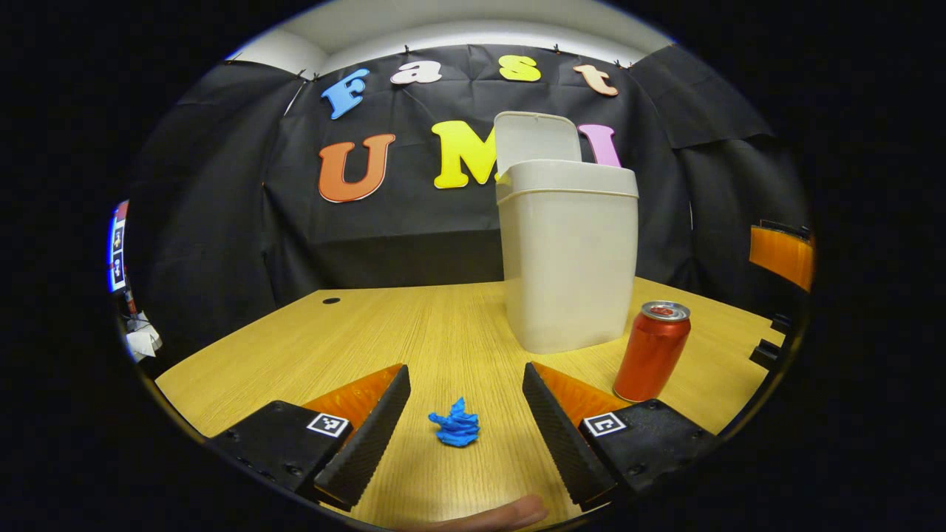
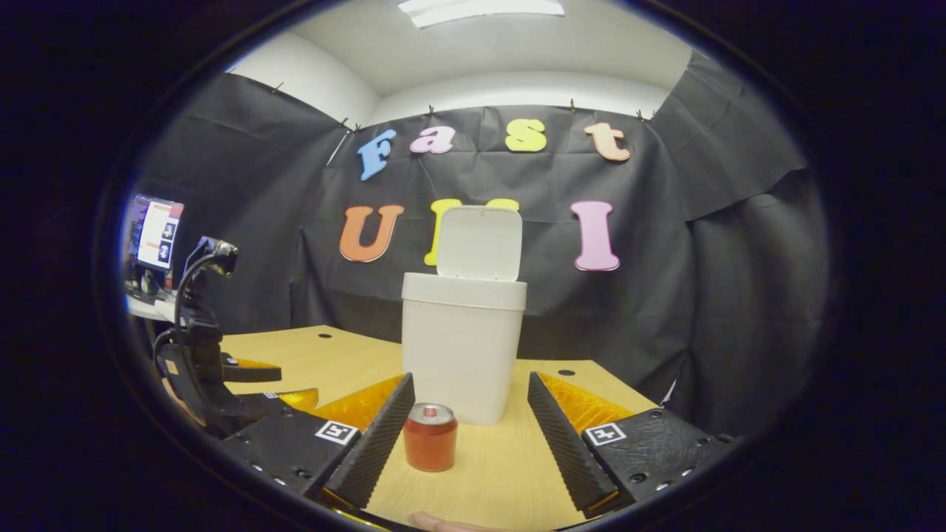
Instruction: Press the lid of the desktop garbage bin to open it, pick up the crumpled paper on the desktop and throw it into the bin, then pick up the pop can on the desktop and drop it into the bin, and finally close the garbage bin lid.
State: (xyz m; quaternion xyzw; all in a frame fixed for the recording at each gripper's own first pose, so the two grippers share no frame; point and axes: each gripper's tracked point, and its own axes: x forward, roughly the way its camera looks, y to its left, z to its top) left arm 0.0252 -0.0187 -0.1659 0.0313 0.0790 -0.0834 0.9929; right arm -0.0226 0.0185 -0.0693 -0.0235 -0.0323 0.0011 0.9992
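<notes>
text: none legible | pop can (image 1: 651, 352): no brand readable | bin (image 1: 567, 255): unmarked

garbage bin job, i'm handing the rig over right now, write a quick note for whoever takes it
Left hand-held gripper: open, low over the desktop, the blue crumpled paper lying between its fingers, not gripped.
Right hand-held gripper: open, empty, facing the red pop can, which stands upright closer to its left finger.
Garbage bin: stands at the back of the wooden desktop, lid raised.
Done: lid opened.
Left: grasp the paper and drop it in the bin, then the can, then close the lid.
</notes>
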